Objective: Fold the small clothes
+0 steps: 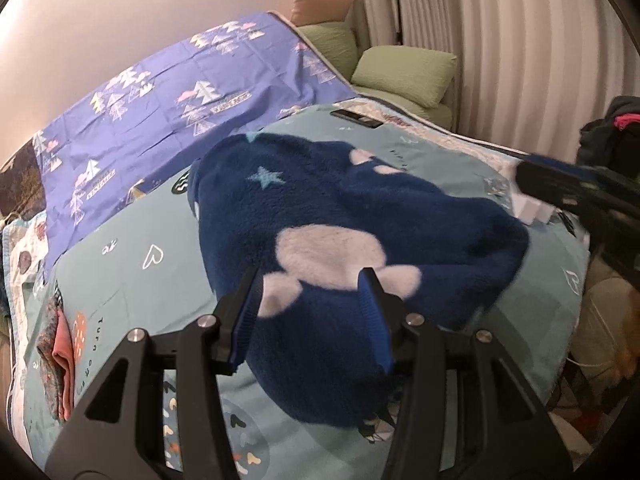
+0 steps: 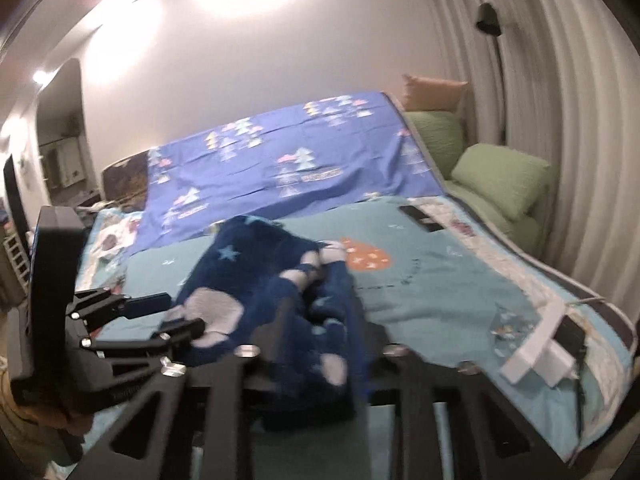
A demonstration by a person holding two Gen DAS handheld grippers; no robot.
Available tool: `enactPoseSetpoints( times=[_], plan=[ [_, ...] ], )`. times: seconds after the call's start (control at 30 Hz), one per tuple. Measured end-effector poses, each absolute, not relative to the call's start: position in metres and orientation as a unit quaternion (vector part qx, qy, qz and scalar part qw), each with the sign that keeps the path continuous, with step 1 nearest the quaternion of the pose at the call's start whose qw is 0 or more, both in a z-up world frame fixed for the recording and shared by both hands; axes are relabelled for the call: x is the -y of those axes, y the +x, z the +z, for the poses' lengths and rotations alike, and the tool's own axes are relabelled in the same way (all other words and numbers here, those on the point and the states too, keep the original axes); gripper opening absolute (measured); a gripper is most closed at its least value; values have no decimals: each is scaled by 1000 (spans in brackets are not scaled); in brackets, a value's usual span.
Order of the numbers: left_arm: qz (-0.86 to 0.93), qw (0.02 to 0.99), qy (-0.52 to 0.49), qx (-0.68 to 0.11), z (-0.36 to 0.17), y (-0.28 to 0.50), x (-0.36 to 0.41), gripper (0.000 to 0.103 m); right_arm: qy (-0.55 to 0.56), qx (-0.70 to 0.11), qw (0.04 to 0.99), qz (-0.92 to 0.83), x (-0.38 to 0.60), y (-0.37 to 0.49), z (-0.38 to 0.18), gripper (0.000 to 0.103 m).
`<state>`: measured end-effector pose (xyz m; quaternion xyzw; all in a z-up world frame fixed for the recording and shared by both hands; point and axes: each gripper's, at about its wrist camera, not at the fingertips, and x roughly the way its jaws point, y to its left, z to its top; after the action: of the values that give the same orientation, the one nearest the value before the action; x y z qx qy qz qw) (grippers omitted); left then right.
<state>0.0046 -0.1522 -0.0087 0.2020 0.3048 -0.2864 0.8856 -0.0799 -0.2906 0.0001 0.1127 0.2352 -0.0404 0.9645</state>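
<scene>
The navy fleece garment lies bunched at frame centre on the teal bedspread. Left tool: fingers apart, straddling the garment's near edge. Right tool: fingers blurred, fleece between them; closure state cannot be determined. A purple sheet occupies the upper left.

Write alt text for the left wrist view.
The left gripper has its open fingers around the near edge of a navy fleece garment with white blotches and pale stars, lying on a teal bedspread. Behind are a purple tree-print sheet and green pillows.
</scene>
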Motion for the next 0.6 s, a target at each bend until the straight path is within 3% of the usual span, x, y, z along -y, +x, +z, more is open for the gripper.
enactPoseSetpoints(
  times=[0.1, 0.27, 0.33, 0.5, 0.6],
  plan=[
    [-294, 883, 203, -305, -14, 2, 148, 51, 129, -269, 954, -21, 291, -58, -15, 16],
    [-301, 868, 167, -358, -48, 21, 135, 73, 187, -381, 905, -23, 303, -27, -80, 15],
    [-299, 871, 177, -347, -62, 21, 134, 78, 226, -382, 896, -8, 311, -29, -105, 14],
    [-288, 875, 182, -343, -64, 17, 138, 79, 180, -379, 908, -25, 300, -32, -100, 14],
    [-300, 876, 171, -336, -49, 12, 134, 71, 165, -378, 910, -31, 299, -34, -84, 15]
  ],
)
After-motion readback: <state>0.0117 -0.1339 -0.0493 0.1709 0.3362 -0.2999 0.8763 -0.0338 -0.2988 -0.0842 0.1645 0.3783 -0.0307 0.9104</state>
